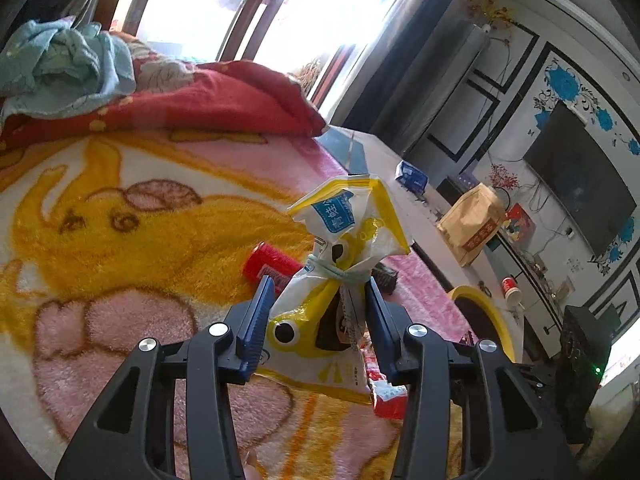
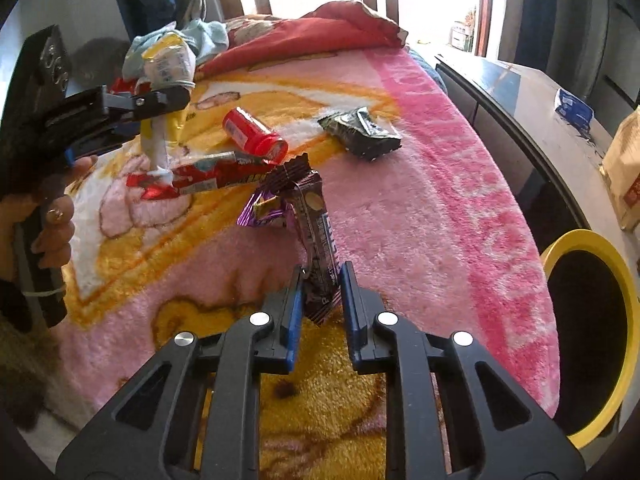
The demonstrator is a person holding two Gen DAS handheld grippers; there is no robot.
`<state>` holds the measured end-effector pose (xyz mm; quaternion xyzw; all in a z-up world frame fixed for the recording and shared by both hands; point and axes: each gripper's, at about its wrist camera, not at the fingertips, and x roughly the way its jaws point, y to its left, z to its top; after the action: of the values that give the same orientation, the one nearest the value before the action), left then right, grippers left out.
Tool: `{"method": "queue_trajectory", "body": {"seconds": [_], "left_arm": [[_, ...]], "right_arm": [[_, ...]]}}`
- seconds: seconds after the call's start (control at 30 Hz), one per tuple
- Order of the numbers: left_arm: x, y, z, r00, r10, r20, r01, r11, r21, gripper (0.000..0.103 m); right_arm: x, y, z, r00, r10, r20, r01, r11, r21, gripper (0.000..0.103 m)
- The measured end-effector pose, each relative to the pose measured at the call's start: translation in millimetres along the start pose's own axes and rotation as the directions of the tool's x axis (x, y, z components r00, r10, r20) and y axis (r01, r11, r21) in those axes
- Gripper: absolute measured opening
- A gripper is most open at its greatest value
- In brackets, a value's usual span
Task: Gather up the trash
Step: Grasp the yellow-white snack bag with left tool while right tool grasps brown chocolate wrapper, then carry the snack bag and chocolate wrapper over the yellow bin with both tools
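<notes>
Your right tongs (image 2: 320, 280) clamped on purple wrapper (image 2: 316, 240) up close, your left tongs (image 1: 320, 288) gripping tied yellow snack bag (image 1: 344, 248), red bottle (image 2: 254, 134) farther back on the bed blanket (image 2: 420, 220), yellow bin (image 2: 592, 308) right.

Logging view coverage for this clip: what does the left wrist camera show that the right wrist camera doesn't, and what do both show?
Only the left wrist view shows the television and a red paper cup. Only the right wrist view shows the right tool shut on a dark purple wrapper, and a black packet. Both show the yellow-and-white bag in the left tool, the red bottle and the yellow-rimmed bin.
</notes>
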<state>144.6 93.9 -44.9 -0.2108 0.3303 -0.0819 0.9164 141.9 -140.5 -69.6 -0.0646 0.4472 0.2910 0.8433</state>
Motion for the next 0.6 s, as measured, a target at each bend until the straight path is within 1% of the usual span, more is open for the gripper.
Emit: {"method": "queue_trajectory", "body": {"seconds": [0.1,0.33,0.6], "left_arm": [[-7,-6,1,1.000,-0.010,0.018,0.009,1.000,0.005,0.043],[-20,-19,2,0.999,-0.033,0.034,0.032,0.999,0.034,0.043],[-16,-42,-2,0.998,-0.060,0.014,0.059,0.995,0.076,0.043]], "right_arm": [[-4,0,1,1.000,-0.003,0.012,0.003,1.000,0.007,0.013],[-17,2,4,0.999,-0.005,0.048,0.005,1.000,0.012,0.013],[-31,-7,6,0.996,-0.019,0.087,0.015,0.999,0.038,0.013]]}}
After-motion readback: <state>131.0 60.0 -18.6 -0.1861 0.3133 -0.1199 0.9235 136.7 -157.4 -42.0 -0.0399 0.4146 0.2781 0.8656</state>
